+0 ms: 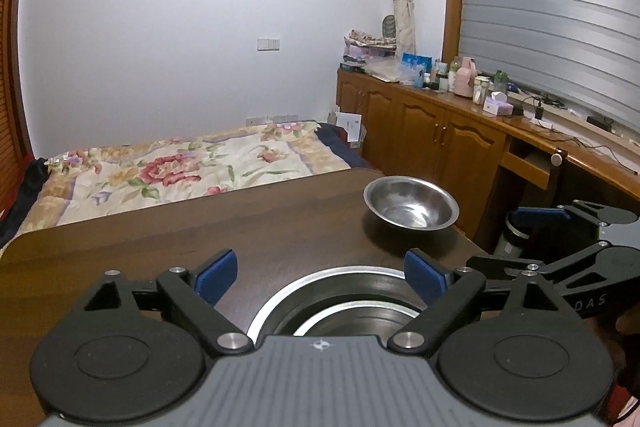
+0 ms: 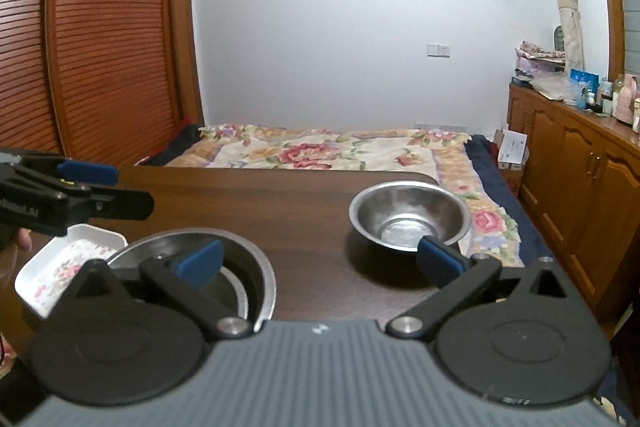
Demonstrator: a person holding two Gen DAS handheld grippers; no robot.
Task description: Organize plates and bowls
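A single steel bowl stands near the far right corner of the dark wooden table. Two nested steel bowls sit at the near edge. My left gripper hovers open just above and behind the nested bowls, holding nothing. My right gripper is open too, between the two lots of bowls; its right pad lies by the single bowl's near rim. A white rectangular dish with a flower pattern lies at the table's left.
Beyond the table's far edge is a bed with a flowered quilt. Wooden cabinets with bottles and boxes on top run along the right wall. A slatted wardrobe stands on the left.
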